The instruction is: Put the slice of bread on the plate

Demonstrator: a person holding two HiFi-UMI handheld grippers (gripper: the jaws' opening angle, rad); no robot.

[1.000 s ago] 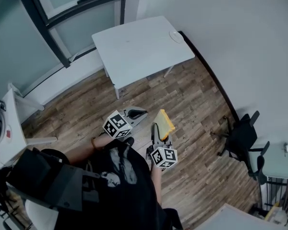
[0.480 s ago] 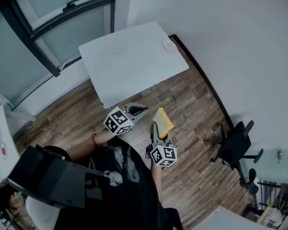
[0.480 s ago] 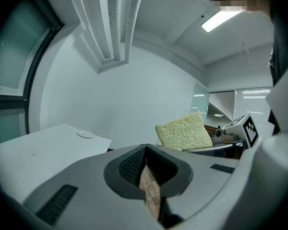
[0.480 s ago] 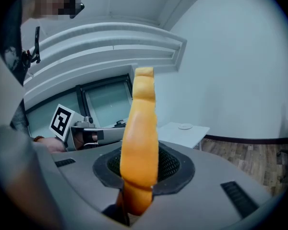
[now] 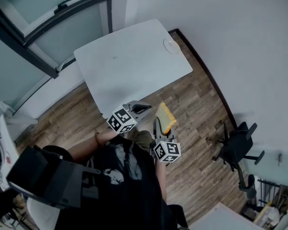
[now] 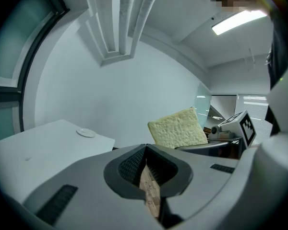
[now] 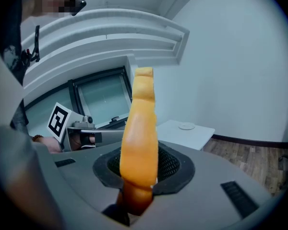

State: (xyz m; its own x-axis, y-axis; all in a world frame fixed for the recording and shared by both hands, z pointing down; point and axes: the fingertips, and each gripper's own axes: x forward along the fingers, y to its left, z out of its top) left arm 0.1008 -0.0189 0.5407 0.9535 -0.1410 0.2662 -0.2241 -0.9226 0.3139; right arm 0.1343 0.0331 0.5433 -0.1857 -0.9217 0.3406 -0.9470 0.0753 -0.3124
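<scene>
A slice of bread [image 5: 164, 117] stands on edge in my right gripper [image 5: 161, 128], whose jaws are shut on its lower part; its orange crust [image 7: 140, 128] faces the right gripper view. The left gripper view shows the bread's pale face [image 6: 177, 128]. My left gripper [image 5: 145, 107] is beside it, jaws shut with nothing between them [image 6: 145, 150]. Both are over the wooden floor, just short of the near edge of the white table [image 5: 129, 66]. A small white plate [image 5: 172, 45] sits at the table's far right corner, also visible as the plate [image 6: 86, 132] and the plate [image 7: 186, 126].
A black office chair [image 5: 237, 143] stands on the wooden floor to the right. A white wall runs behind the table and a dark-framed window [image 5: 48, 13] is at the left. Another pale tabletop corner [image 5: 230, 217] shows at the bottom right.
Both grippers have moved together toward the white table, the bread still held upright. The table now lies closer, just ahead of the jaws.
</scene>
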